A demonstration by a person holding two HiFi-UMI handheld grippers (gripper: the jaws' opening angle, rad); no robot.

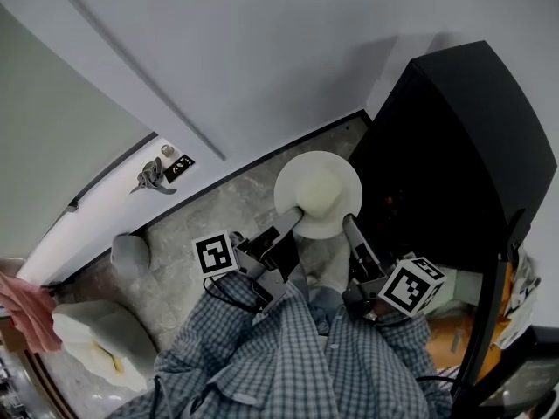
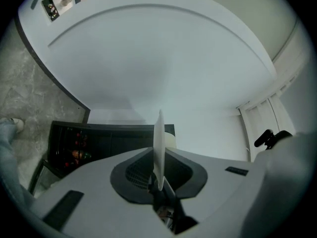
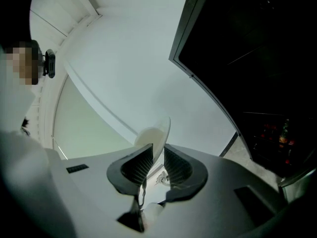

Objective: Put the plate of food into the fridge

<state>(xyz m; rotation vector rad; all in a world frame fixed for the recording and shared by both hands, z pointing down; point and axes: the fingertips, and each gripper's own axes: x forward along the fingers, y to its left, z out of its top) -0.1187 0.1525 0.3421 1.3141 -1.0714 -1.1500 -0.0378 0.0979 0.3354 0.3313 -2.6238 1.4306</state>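
A white plate [image 1: 301,173] with a pale lump of food [image 1: 322,191] on it hangs level above the stone floor, right in front of the black fridge [image 1: 454,147]. My left gripper [image 1: 295,217] is shut on the plate's near left rim, and my right gripper [image 1: 348,222] is shut on its near right rim. In the left gripper view the plate [image 2: 159,138] stands edge-on between the jaws of the left gripper [image 2: 158,171], with the fridge [image 2: 99,143] behind. In the right gripper view the plate [image 3: 162,132] and food [image 3: 147,137] sit in the right gripper [image 3: 157,158].
A white wall and a door with a metal handle [image 1: 153,177] run along the left. On the floor at the left lie a grey object [image 1: 129,253], a white cushion-like thing [image 1: 96,334] and a pink cloth [image 1: 26,308]. Dim red items [image 2: 77,152] show inside the fridge.
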